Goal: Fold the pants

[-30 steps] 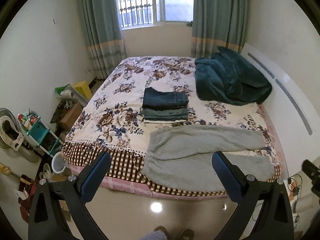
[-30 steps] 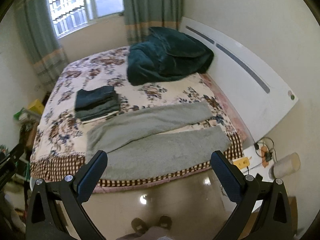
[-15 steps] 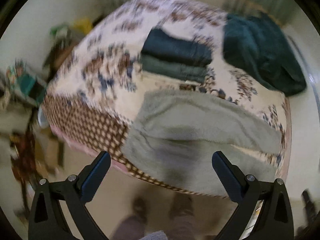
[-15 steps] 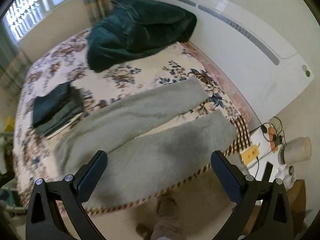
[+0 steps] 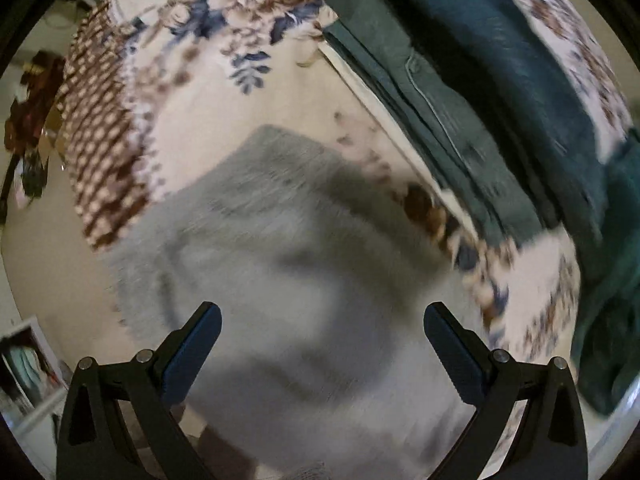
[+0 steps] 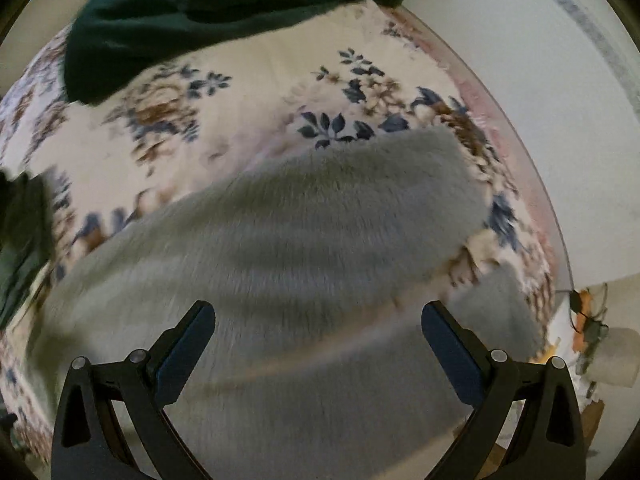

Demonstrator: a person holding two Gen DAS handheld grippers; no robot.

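Observation:
Grey fleece pants (image 5: pixel 280 248) lie spread flat on the floral bed near its front edge. In the left wrist view I see their waist end, blurred. My left gripper (image 5: pixel 320 320) is open and empty just above the waist. In the right wrist view the far leg (image 6: pixel 320 216) ends near the headboard side, with the near leg (image 6: pixel 320 400) below it. My right gripper (image 6: pixel 318 320) is open and empty, close above the legs.
A stack of folded dark pants (image 5: pixel 460 112) lies just beyond the waist. A dark green blanket (image 6: pixel 208 8) is heaped at the back of the bed. The white headboard (image 6: pixel 540 92) runs along the right. The checkered bed edge (image 5: pixel 104 152) drops to the floor at left.
Both grippers have moved forward and down from a standing view of the whole bed to close above the grey pants. Both stay open.

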